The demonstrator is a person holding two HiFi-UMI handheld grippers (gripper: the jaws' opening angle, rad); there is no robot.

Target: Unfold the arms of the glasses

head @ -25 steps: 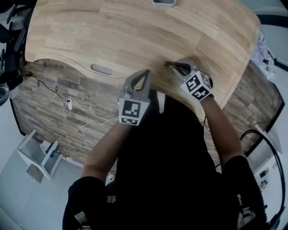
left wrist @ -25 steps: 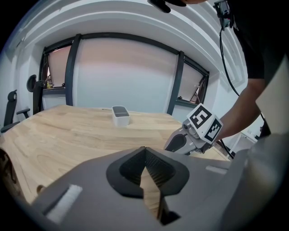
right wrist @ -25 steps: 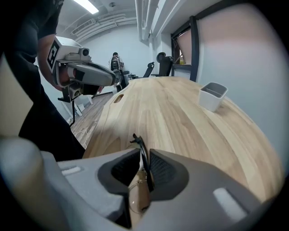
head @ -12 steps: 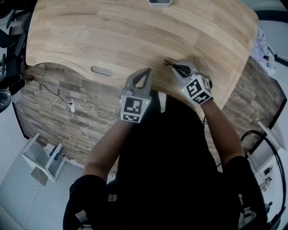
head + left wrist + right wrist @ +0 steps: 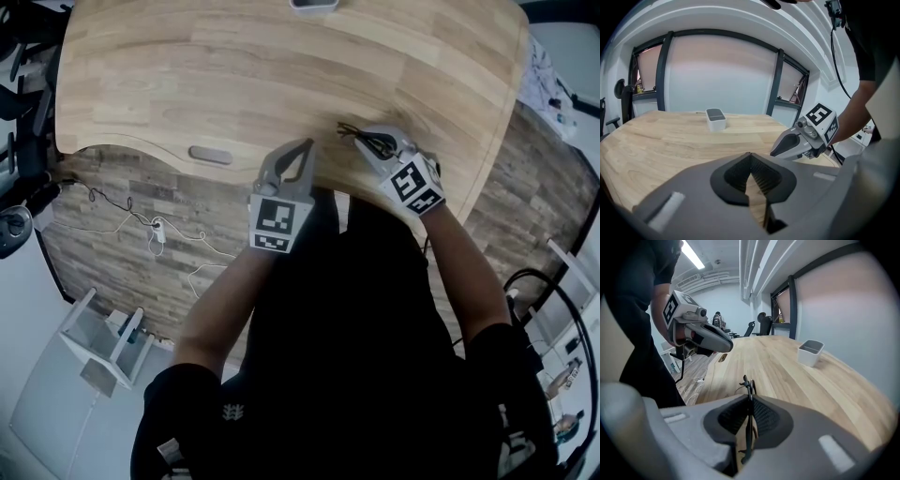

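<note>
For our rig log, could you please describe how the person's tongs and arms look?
Both the left tongs and right tongs are grey moulded shells tapering to a point, with black ribbed pads inside. Each carries a white cube with black square markers. The person wears a black short-sleeved top.

No legible text anywhere; only square markers (image 5: 274, 222) on the left gripper (image 5: 304, 147) and right gripper (image 5: 364, 141).

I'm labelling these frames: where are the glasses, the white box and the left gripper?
glasses (image 5: 748, 384): right gripper view, thin frame part sticking out past the jaws.
white box (image 5: 808, 357): right gripper view, its near wall.
left gripper (image 5: 305, 147): head view, at its fingertips.
</note>
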